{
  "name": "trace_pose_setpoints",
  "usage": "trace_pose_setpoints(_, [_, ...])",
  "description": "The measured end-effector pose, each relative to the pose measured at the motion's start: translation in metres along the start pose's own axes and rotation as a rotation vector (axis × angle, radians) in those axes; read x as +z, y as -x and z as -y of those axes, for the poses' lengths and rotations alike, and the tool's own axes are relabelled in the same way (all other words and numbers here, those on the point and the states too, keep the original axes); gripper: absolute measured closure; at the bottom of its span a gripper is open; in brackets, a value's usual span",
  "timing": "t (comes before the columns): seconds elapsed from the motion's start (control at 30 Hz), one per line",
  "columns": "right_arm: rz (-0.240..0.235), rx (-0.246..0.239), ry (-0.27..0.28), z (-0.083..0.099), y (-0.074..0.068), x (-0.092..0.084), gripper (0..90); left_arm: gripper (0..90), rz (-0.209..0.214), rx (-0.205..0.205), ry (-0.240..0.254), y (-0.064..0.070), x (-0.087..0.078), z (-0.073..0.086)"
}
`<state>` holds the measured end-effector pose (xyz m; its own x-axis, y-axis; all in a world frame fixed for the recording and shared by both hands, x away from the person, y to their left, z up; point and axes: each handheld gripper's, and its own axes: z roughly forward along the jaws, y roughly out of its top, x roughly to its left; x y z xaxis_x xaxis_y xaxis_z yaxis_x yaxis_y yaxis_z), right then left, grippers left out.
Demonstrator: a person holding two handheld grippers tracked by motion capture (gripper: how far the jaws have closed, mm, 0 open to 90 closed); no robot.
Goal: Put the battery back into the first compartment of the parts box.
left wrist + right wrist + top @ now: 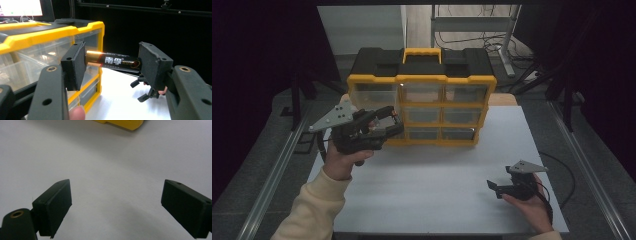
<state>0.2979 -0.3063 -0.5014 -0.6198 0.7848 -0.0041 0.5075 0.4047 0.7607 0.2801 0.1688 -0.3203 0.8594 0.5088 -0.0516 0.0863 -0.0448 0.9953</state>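
Battery [113, 62], gold and black with red print, sits clamped end to end in the left gripper [112, 63], raised beside the yellow organizer's [421, 79] clear drawers at its left; drawer contents unclear. Right gripper [115, 205] jaws stand apart over the near-right table [437, 175].

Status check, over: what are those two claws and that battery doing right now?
Left gripper shut on battery, gripped end to end, raised beside yellow drawer cabinet. Right gripper open, empty, low over white table. Nothing between battery and cabinet.

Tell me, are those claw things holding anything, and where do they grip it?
The left gripper holds a black-and-gold battery lengthwise, one of its fingers pressing on each end. The right gripper is open and holds nothing.
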Motion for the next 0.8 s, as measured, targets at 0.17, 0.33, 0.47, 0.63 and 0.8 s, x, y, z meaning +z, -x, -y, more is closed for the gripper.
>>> trace_pose_setpoints(0.17, [0.000,0.000,0.000,0.000,0.000,0.000,10.0,41.3,-0.012,0.004,0.005,-0.002,-0.001,-0.007])
trace_pose_setpoints(0.33, [0.001,0.002,0.002,0.000,0.000,0.000,10.0,41.3,-0.024,0.003,0.017,-0.004,-0.001,-0.015])
trace_pose_setpoints(0.47, [0.003,0.001,0.002,0.000,0.000,0.000,10.0,41.3,-0.033,0.009,0.018,-0.005,0.000,-0.020])
trace_pose_setpoints(0.63, [0.004,0.001,0.001,0.000,0.000,0.000,10.0,41.3,-0.056,0.007,0.017,-0.009,0.002,-0.025])
trace_pose_setpoints(0.8, [0.004,0.000,0.001,0.000,0.001,0.000,10.0,41.4,-0.095,0.005,0.001,-0.014,0.005,-0.025])
